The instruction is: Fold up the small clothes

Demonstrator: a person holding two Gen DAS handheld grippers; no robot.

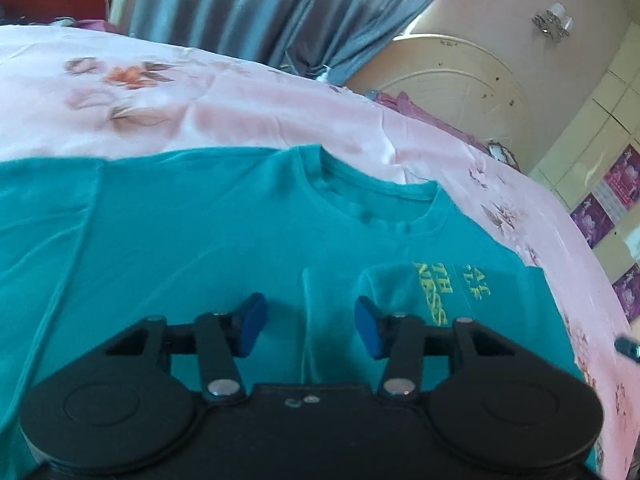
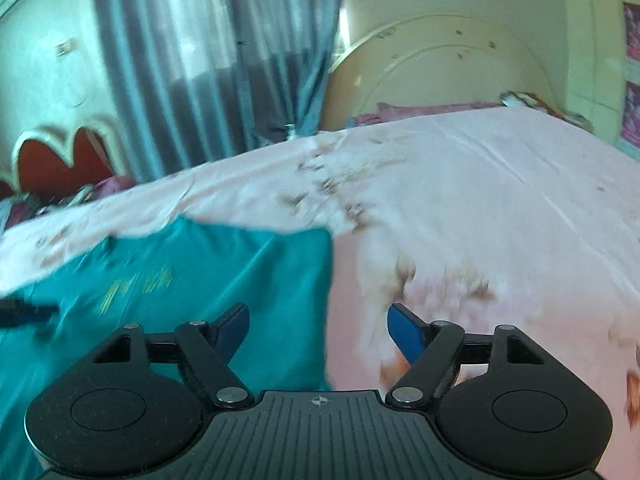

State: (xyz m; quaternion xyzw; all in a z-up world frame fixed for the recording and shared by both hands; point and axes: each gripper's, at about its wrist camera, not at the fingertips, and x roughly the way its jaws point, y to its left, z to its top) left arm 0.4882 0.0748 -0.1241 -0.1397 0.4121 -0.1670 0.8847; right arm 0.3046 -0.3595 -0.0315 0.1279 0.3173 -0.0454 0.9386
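Nearest to me is the left gripper (image 1: 310,326), its black body low over the bed and its 2 blue pads (image 1: 252,322) standing apart with nothing pinched between them; a raised crease of the teal T-shirt (image 1: 192,240) runs up the gap, but neither pad presses on it. That shirt lies spread on the pink floral bedsheet (image 1: 180,100), its round neckline (image 1: 376,208) toward the far side and yellow lettering (image 1: 434,292) just right of the left gripper's right pad, where a sleeve or side panel seems folded inward over the chest. To the left the shirt's fabric runs out past the edge of that view. Further right, the right gripper (image 2: 319,334) hangs over the shirt's straight right-hand edge (image 2: 330,300): its left pad (image 2: 232,326) is above teal cloth, its right pad (image 2: 406,330) above bare sheet, jaws wide apart and gripping nothing. The right wrist view is smeared by motion blur, so fine creases there cannot be read. Beyond the bed, on the far side, a grey-blue curtain (image 2: 208,60) hangs left of a cream arched door (image 2: 432,76), and a red scalloped headboard (image 2: 60,164) shows at far left. Purple posters (image 1: 620,178) line the tiled wall at the far right.
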